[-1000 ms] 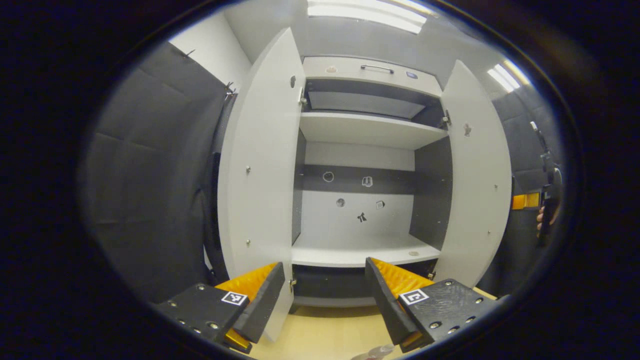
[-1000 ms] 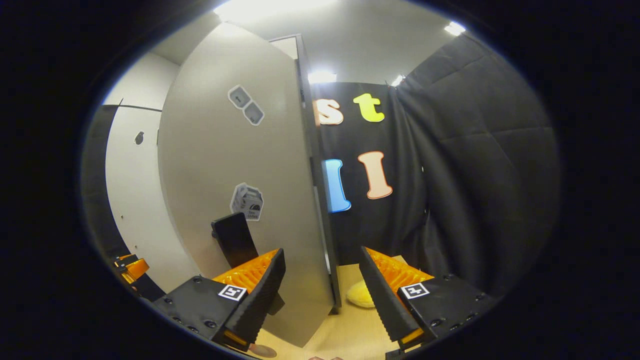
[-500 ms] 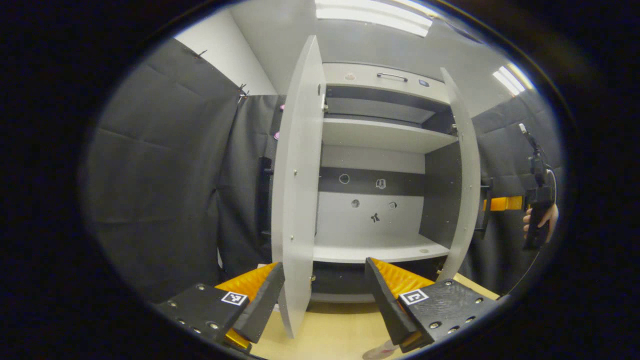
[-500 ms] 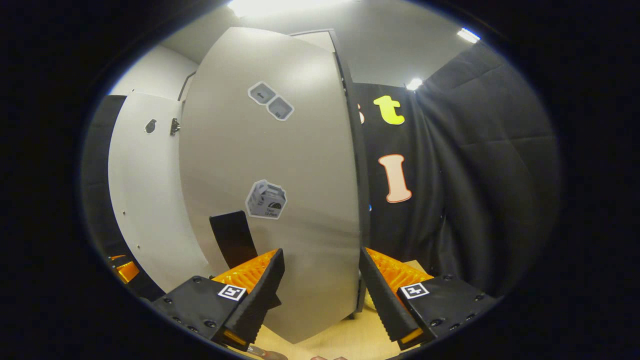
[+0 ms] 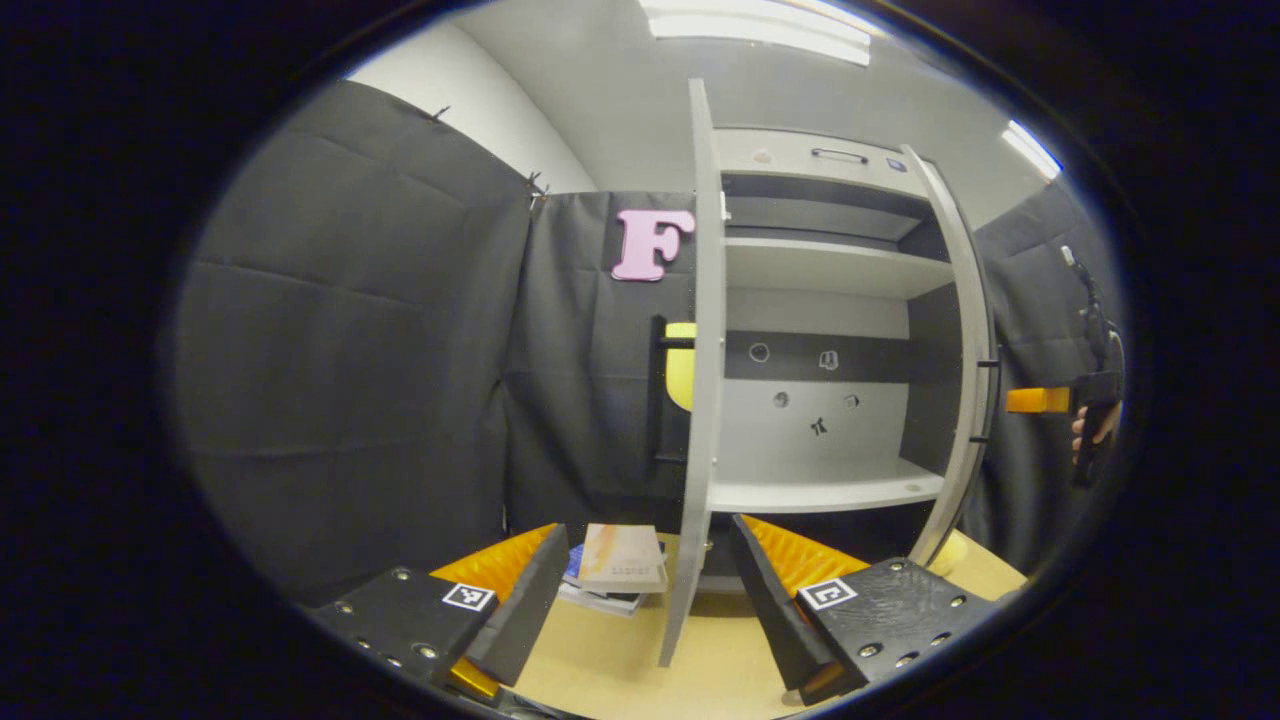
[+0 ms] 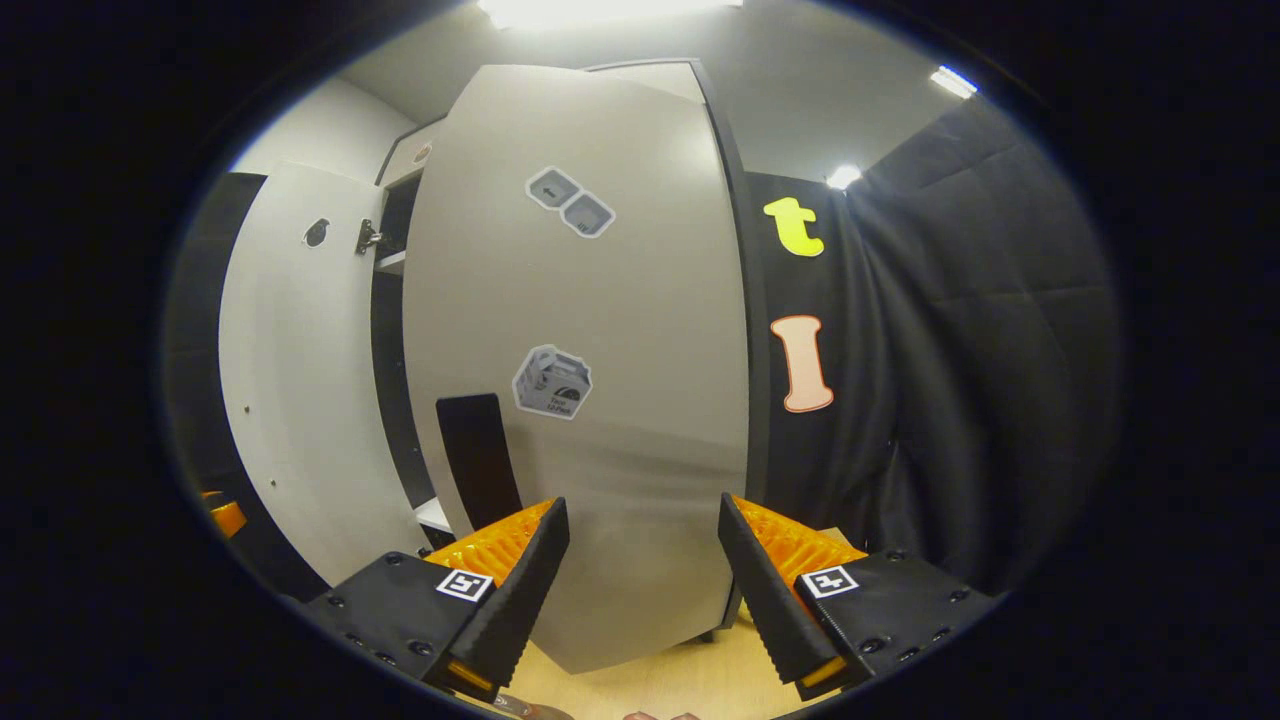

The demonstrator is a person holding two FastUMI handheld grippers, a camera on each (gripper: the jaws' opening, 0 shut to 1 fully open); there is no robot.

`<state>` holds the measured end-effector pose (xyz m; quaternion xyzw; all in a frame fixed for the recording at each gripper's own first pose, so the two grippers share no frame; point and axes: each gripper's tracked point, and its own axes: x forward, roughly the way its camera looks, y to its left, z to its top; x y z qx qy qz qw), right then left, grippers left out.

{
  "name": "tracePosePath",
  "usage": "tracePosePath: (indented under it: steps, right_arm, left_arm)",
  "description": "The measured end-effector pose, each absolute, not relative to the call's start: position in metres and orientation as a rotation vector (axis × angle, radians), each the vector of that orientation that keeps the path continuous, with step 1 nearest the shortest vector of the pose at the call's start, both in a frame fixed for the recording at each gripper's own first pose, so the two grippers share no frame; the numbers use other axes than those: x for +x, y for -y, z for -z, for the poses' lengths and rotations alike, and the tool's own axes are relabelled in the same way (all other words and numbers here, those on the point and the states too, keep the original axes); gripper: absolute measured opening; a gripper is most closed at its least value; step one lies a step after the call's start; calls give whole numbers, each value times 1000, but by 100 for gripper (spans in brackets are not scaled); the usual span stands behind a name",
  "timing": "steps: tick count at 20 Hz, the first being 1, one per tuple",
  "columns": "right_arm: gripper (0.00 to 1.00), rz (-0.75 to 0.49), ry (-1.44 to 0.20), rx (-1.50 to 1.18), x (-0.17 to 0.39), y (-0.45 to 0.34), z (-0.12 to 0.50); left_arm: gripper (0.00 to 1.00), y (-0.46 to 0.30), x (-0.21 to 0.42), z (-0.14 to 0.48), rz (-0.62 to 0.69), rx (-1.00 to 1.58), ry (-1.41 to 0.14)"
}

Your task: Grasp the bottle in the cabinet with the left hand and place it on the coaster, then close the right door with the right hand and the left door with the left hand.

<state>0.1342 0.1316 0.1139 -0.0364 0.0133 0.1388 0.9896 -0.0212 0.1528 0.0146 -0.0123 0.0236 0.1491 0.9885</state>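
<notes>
Right door (image 6: 600,400) fills the middle of the right gripper view, just past the spread right gripper (image 6: 640,590). At 12 o'clock from the spread left gripper (image 5: 645,590), the left door (image 5: 700,400) stands edge-on, holding nothing.

No writing is legible; the right door's (image 6: 590,380) stickers are too small.
</notes>
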Motion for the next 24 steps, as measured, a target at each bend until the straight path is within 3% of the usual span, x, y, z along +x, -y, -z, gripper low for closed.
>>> tracePosePath:
  steps: [2, 3, 6, 7, 8, 14, 17, 18, 21, 23, 24]
  right_arm:
    - [91, -264, -39, -69, 128, -130, -108]
    - [96, -256, -44, -67, 125, -129, -104]
    - [96, -237, -53, -60, 117, -128, -94]
    - [91, -229, -57, -60, 114, -127, -90]
    - [96, -223, -62, -59, 112, -128, -87]
    - [96, -170, -46, -60, 97, -129, -80]
    - [96, -135, -42, -54, 90, -126, -76]
    - [96, -121, -44, -52, 87, -124, -74]
    - [96, -63, -34, -45, 77, -111, -69]
    - [96, -23, -39, -29, 72, -101, -65]
    - [96, -2, -47, -15, 69, -95, -61]
  left_arm:
    - [94, -174, -23, -20, -323, -24, -33]
    - [94, -183, -25, -22, -321, -22, -29]
    - [94, -214, -23, -28, -335, 9, -14]
    - [99, -224, -19, -31, -337, 21, -6]
    - [99, -230, -14, -34, -329, 25, 0]
    - [99, -249, 12, -43, -240, 26, 13]
    - [100, -223, 41, -28, -45, -6, -37]
    - [94, -225, 47, -27, -43, -12, -37]
    - [94, -244, 62, -31, -48, -27, -26]
    - [99, -253, 75, -41, -45, -31, -7]
    - [94, -255, 84, -49, -35, -31, 3]
